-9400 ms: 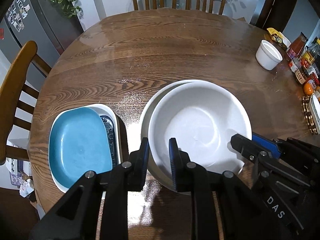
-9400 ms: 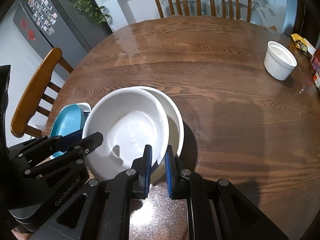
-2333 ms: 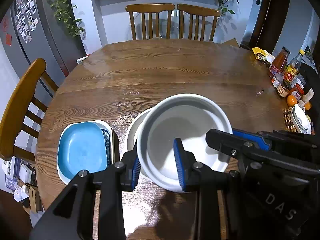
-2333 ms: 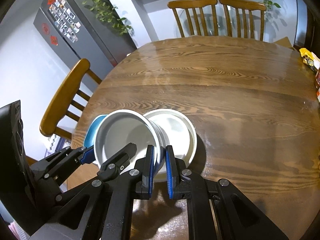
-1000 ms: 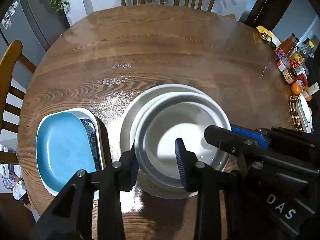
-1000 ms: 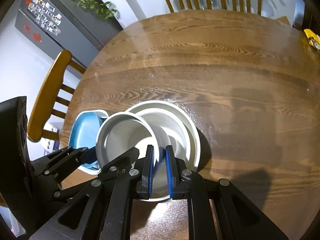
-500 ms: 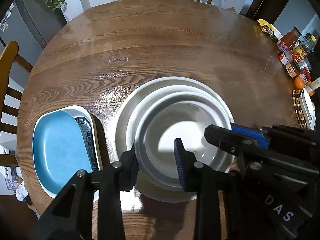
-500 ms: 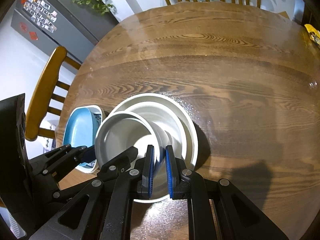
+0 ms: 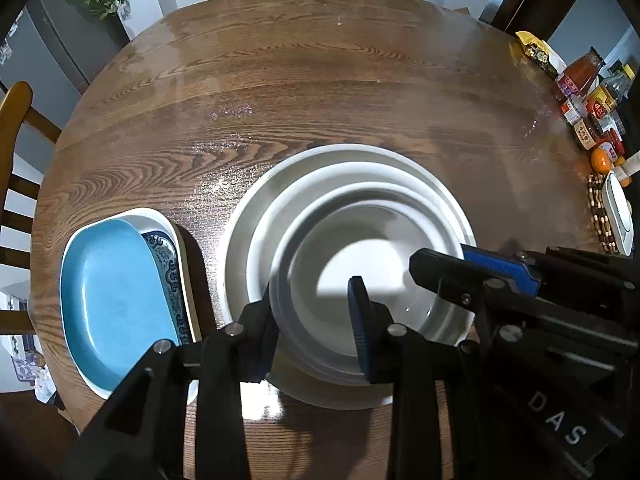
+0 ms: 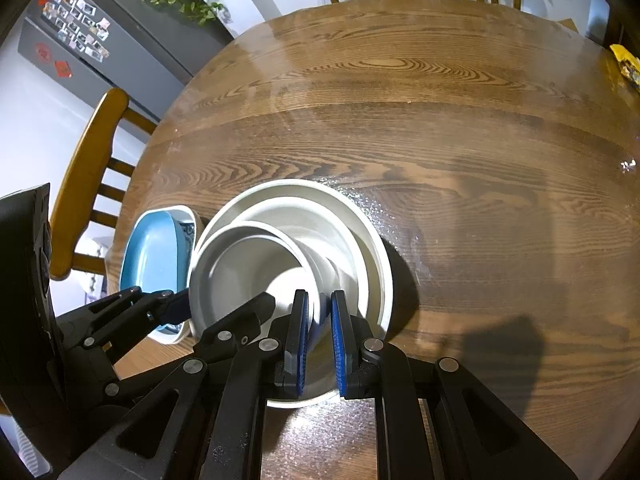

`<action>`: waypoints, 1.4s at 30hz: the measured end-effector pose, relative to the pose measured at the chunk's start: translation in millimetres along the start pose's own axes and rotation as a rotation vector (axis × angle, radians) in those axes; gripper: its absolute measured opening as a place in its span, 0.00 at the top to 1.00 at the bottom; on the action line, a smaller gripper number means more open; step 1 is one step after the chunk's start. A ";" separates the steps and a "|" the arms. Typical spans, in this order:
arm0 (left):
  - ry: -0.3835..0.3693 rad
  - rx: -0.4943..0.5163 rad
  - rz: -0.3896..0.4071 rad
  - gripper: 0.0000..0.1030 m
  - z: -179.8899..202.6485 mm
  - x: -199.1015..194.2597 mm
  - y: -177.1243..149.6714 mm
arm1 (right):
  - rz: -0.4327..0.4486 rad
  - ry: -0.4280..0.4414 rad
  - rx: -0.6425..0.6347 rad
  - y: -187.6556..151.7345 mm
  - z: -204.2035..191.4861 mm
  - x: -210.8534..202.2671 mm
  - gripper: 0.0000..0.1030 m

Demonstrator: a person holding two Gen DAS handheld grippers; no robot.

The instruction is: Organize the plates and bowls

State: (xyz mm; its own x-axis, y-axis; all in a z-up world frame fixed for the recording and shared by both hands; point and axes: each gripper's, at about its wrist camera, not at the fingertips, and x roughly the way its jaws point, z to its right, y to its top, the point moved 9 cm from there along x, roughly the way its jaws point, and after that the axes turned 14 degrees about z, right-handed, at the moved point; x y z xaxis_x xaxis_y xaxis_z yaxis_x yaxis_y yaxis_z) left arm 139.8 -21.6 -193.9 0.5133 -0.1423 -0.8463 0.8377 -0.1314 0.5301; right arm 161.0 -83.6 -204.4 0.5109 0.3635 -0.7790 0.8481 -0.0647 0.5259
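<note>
While the white bowl (image 9: 360,264) is sitting nested inside a larger white bowl (image 9: 256,232) near the front edge of the round wooden surface (image 9: 320,100), both tongs are gripping it by opposite parts of its rim. The left tongs (image 9: 314,316) are standing partly apart, one blue pad inside the bowl and the other finger outside its wall, pinching the near rim. The right tongs (image 10: 319,332) are standing narrow, clamping the bowl's rim on its right side (their blue pads (image 10: 340,332) are nearly meeting across the thin wall). Just left of the bowls, a blue dish (image 9: 112,300) is lying stacked in a white dish with a blue pattern (image 9: 168,260). Bottles and jars (image 9: 588,100) are crowding the surface's far right edge, and wooden chairs (image 10: 88,176) are standing around it.
</note>
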 end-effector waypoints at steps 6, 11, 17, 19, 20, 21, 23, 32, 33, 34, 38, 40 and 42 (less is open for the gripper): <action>0.003 0.017 -0.017 0.72 0.9 3.5 0.5 | -0.012 -0.005 -0.015 0.2 0.0 1.2 0.87; 0.009 0.026 -0.021 0.71 4.6 5.8 1.0 | -0.011 -0.018 -0.026 0.8 -1.8 3.1 0.87; 0.008 0.027 -0.022 0.71 5.6 7.5 1.2 | -0.010 -0.019 -0.026 0.6 -2.0 3.7 0.87; 0.008 0.028 -0.021 0.71 5.5 6.7 1.5 | -0.010 -0.018 -0.024 0.7 -2.1 3.8 0.87; 0.009 0.031 -0.020 0.71 5.4 6.9 1.7 | -0.009 -0.018 -0.024 0.4 -1.8 3.8 0.87; 0.010 0.032 -0.019 0.71 5.4 7.0 2.3 | -0.009 -0.018 -0.023 0.5 -1.8 3.8 0.87; 0.011 0.036 -0.016 0.71 5.1 7.4 3.2 | -0.007 -0.018 -0.020 0.5 -1.4 4.0 0.87; 0.031 0.056 0.003 0.70 5.0 5.6 5.5 | 0.006 -0.020 -0.024 0.5 -1.5 3.6 0.87; 0.032 0.057 0.003 0.70 5.1 5.7 5.7 | 0.007 -0.020 -0.025 0.8 -1.8 3.7 0.87; 0.034 0.057 0.004 0.70 5.4 5.4 5.6 | 0.008 -0.020 -0.027 1.1 -2.1 3.7 0.87; 0.040 0.057 0.009 0.70 4.7 4.1 6.4 | 0.014 -0.021 -0.033 1.7 -3.4 2.1 0.87; 0.044 0.061 0.012 0.70 4.4 3.4 6.6 | 0.017 -0.021 -0.036 2.1 -3.8 1.1 0.87; 0.048 0.062 0.015 0.70 4.3 2.2 6.4 | 0.019 -0.020 -0.038 2.3 -4.6 0.5 0.87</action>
State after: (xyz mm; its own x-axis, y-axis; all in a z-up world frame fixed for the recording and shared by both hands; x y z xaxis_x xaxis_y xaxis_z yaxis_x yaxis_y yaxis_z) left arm 145.5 -27.0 -192.1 0.5351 -0.0978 -0.8391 0.8175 -0.1906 0.5436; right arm 162.6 -79.3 -201.9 0.5298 0.3435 -0.7755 0.8325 -0.0356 0.5529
